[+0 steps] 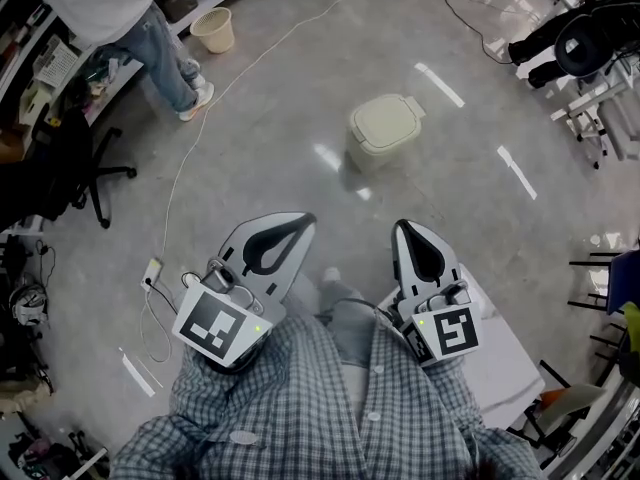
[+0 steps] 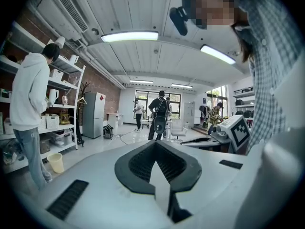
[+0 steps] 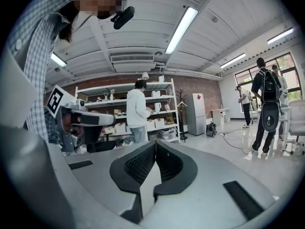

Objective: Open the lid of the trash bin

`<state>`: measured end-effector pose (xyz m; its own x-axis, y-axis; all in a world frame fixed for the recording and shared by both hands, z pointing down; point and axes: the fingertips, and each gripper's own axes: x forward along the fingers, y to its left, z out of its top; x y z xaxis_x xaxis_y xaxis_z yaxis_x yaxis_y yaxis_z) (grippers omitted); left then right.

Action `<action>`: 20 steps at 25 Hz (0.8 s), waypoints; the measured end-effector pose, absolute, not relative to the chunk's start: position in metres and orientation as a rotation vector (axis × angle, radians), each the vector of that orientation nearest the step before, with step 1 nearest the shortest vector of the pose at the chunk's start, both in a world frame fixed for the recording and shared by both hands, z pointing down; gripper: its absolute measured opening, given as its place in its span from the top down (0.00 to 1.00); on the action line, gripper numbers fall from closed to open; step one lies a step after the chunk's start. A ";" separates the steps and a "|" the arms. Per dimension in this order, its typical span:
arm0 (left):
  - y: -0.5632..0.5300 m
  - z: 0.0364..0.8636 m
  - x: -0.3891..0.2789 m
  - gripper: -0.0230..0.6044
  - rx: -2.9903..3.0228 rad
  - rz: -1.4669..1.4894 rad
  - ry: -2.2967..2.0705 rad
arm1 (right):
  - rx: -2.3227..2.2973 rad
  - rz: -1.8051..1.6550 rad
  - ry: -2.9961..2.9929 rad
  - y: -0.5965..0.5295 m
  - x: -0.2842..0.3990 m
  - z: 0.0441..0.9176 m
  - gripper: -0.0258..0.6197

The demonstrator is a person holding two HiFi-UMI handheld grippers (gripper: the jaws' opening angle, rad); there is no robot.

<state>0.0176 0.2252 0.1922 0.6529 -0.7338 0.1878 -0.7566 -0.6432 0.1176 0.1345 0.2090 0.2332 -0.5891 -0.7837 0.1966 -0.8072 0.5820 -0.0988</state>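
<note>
The trash bin (image 1: 385,128) is a small cream-coloured bin standing on the grey floor ahead of me, its lid down flat. My left gripper (image 1: 305,220) is held close to my body, well short of the bin, its jaws pressed together with nothing between them. My right gripper (image 1: 401,226) sits beside it, also shut and empty, pointing toward the bin. In the left gripper view the left gripper (image 2: 155,143) looks level across the room and the bin is out of sight. The right gripper (image 3: 155,143) likewise faces shelves, not the bin.
A person in a pale hoodie (image 1: 150,28) stands at the far left by shelves, next to a beige bucket (image 1: 212,30). A white cable (image 1: 200,138) runs across the floor to a power strip (image 1: 152,271). A black office chair (image 1: 80,178) stands at the left; a white table (image 1: 510,363) at my right.
</note>
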 end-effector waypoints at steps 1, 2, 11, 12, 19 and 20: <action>0.224 0.193 0.018 0.96 2.681 0.184 -1.224 | 1.360 0.283 -2.670 0.208 0.137 0.235 0.93; 0.222 0.193 0.017 0.96 2.678 0.185 -1.226 | 1.366 0.284 -2.671 0.206 0.138 0.235 0.93; 0.205 0.190 0.015 0.96 2.723 0.125 -1.237 | 1.376 0.263 -2.648 0.192 0.143 0.239 0.93; 0.202 0.189 0.016 0.96 2.730 0.114 -1.239 | 1.383 0.258 -2.656 0.190 0.142 0.237 0.93; 0.180 0.196 0.010 0.96 2.704 0.156 -1.210 | 1.412 0.247 -2.641 0.173 0.137 0.237 0.93; 0.177 0.195 0.010 0.96 2.715 0.147 -1.201 | 1.413 0.244 -2.635 0.169 0.136 0.238 0.93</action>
